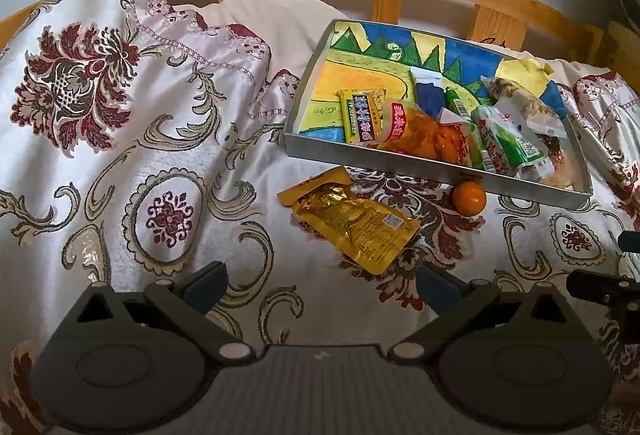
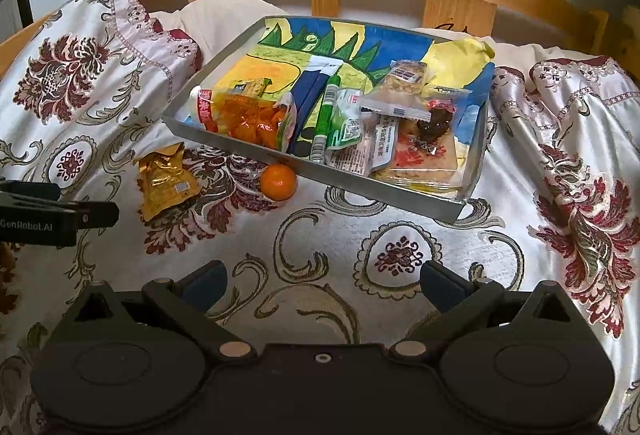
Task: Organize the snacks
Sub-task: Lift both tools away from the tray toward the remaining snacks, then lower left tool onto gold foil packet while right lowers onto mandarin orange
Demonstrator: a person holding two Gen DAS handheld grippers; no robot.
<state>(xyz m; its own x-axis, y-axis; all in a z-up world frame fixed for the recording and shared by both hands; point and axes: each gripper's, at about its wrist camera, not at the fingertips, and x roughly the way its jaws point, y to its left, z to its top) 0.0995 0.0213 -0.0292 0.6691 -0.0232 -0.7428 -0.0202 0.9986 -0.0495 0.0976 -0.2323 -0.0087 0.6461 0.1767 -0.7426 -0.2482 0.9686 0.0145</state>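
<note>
Snacks half sorted on the bedspread point(image 1: 160, 155).
Both the left gripper point(image 1: 320, 285) and right gripper point(image 2: 322, 285) gape empty; gold pouch point(image 1: 352, 223) and orange point(image 1: 469, 198) lie ahead (outside the tray point(image 1: 440, 165)).

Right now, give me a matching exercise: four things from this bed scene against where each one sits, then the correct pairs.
Things:
1. gold foil packet
2. orange
3. green tube
4. left hand-held gripper

Places:
A. inside the tray
B. open, above the bedspread
C. on the bedspread, against the tray's near wall
D. on the bedspread, left of the orange

Pairs: 1-D, 2-C, 3-A, 4-B
</note>
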